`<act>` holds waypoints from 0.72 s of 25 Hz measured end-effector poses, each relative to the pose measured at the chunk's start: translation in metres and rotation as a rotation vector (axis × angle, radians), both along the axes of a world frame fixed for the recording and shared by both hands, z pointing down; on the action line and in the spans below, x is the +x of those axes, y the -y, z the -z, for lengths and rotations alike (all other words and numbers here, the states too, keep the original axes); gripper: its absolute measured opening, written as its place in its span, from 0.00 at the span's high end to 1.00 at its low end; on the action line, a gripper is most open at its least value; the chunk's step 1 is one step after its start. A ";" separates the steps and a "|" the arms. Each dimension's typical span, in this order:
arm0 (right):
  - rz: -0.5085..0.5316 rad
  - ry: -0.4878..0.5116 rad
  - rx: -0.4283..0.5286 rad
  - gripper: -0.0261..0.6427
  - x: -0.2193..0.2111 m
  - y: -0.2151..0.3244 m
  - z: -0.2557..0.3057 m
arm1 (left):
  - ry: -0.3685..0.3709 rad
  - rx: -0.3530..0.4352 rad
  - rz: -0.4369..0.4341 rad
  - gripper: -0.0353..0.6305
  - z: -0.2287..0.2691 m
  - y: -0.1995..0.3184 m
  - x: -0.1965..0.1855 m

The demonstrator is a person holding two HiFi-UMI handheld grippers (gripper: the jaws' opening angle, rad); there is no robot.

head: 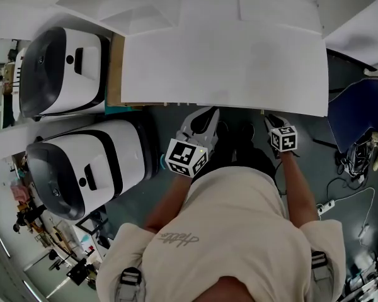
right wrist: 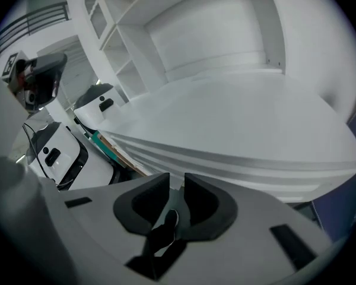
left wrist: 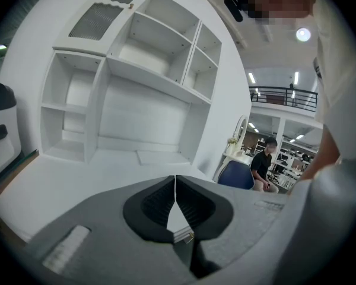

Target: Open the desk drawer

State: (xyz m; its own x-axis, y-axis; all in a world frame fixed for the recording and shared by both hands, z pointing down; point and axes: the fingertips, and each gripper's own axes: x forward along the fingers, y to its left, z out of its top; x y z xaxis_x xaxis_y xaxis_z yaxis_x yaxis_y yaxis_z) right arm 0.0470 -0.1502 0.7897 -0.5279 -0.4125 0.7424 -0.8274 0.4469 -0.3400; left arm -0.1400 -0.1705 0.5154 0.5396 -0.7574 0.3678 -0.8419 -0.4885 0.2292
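The white desk (head: pixel 227 68) fills the upper middle of the head view, and I stand against its front edge. Its drawer is hidden under the top there. In the right gripper view pale layered bands (right wrist: pixel 225 162) run under the desk top (right wrist: pixel 237 123); I see no handle. My left gripper (head: pixel 205 114) points at the front edge, its jaws touching with nothing between them (left wrist: pixel 175 180). My right gripper (head: pixel 269 117) is also at the edge, just below the top. A narrow gap shows between its jaws (right wrist: pixel 177 180), with nothing seen in it.
Two large white-and-black machines (head: pixel 63 71) (head: pixel 82 168) stand left of the desk. A blue chair (head: pixel 359 115) and floor cables with a power strip (head: pixel 327 206) lie to the right. A white shelf hutch (left wrist: pixel 136 70) rises at the desk's back. A person (left wrist: pixel 264 162) sits far off.
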 end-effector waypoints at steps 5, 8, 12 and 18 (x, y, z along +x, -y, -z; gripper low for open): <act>-0.033 -0.037 -0.088 0.87 -0.003 0.005 -0.037 | 0.004 -0.026 -0.008 0.92 -0.007 0.004 -0.006; -0.046 -0.057 -0.146 0.87 -0.006 0.004 -0.054 | 0.002 -0.033 -0.011 0.92 -0.007 0.009 -0.009; -0.090 -0.044 -0.198 0.87 -0.008 0.009 -0.065 | 0.002 -0.033 -0.016 0.92 -0.004 0.020 -0.011; -0.090 -0.109 -0.253 0.86 -0.015 0.020 -0.077 | 0.019 -0.034 -0.010 0.92 -0.004 0.031 -0.020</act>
